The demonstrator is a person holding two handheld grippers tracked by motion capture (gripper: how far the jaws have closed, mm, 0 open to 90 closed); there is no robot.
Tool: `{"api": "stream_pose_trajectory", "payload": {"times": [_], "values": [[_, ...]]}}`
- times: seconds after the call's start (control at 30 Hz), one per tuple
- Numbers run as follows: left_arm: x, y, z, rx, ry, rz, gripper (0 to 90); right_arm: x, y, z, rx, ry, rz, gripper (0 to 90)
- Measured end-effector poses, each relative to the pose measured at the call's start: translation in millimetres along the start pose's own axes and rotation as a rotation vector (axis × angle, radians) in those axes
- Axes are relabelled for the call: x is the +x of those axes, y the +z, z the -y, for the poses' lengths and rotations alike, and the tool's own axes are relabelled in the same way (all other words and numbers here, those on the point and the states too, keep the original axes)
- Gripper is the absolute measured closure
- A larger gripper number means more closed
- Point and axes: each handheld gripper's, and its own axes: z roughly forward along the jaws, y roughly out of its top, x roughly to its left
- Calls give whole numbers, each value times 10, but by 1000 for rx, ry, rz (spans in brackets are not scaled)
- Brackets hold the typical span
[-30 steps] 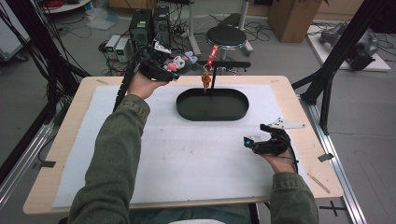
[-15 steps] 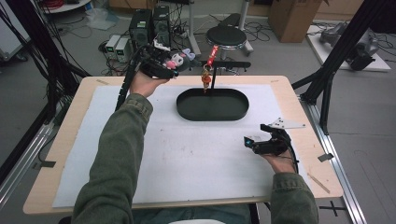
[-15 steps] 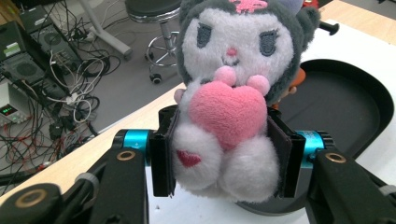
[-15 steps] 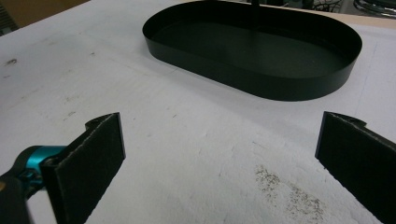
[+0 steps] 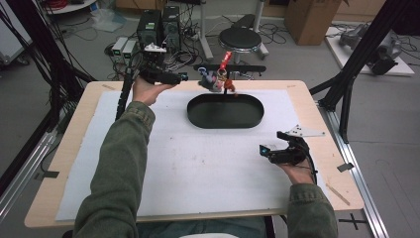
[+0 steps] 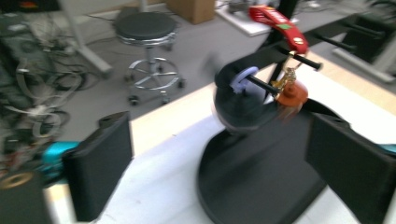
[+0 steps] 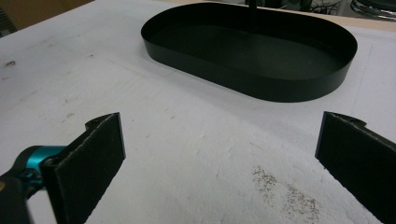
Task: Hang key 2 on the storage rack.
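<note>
A black stand [image 5: 230, 69] rises at the far rim of the black oval tray [image 5: 225, 111]. From its pegs hang a red tag [image 5: 225, 59], an orange-brown charm [image 5: 229, 85] and a dark, blurred keyring piece with a lilac loop [image 5: 210, 79]. My left gripper [image 5: 179, 77] is held level just left of the stand. Its jaws have just been opening and nothing is between them. In the left gripper view the lilac loop [image 6: 243, 79] sits on a peg beyond my left gripper [image 6: 222, 140], beside the charm [image 6: 290, 95]. My right gripper [image 5: 266, 148] rests open on the white mat.
A white mat [image 5: 198, 163] covers the wooden table [image 5: 69, 148]. In the right gripper view the tray [image 7: 261, 91] lies ahead of my right gripper [image 7: 224, 126]. A stool [image 5: 240, 37] and electronics boxes [image 5: 158, 22] stand on the floor behind the table.
The left gripper's jaws have opened and it has drawn back left from the stand. The lilac-looped piece it held now hangs blurred on the peg. The right gripper has not moved.
</note>
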Motion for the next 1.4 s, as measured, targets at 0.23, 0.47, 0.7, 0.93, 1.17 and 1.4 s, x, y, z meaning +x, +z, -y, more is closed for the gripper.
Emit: {"api": "stream_pose_trajectory", "payload": {"times": [0.23,0.47,0.7,0.93,1.17,1.4], "values": [[70,-123,165,-32,-2,80,17,-1,-4,-2,-7,-2,2,4],[104,-260,350,-50,-4,88,17,-4,-33,-9,-28,6,14,4],[198,-455,587,-48,6,78,17,-9,-41,-11,-34,2,21,4],[338,-681,813,-56,-13,33,17,-6,-43,-12,-40,1,28,4],[415,-857,984,-52,-14,-1,17,5,-42,-11,-38,-1,26,4],[457,-978,1071,-71,-18,-28,17,7,-40,-13,-38,1,24,4]]}}
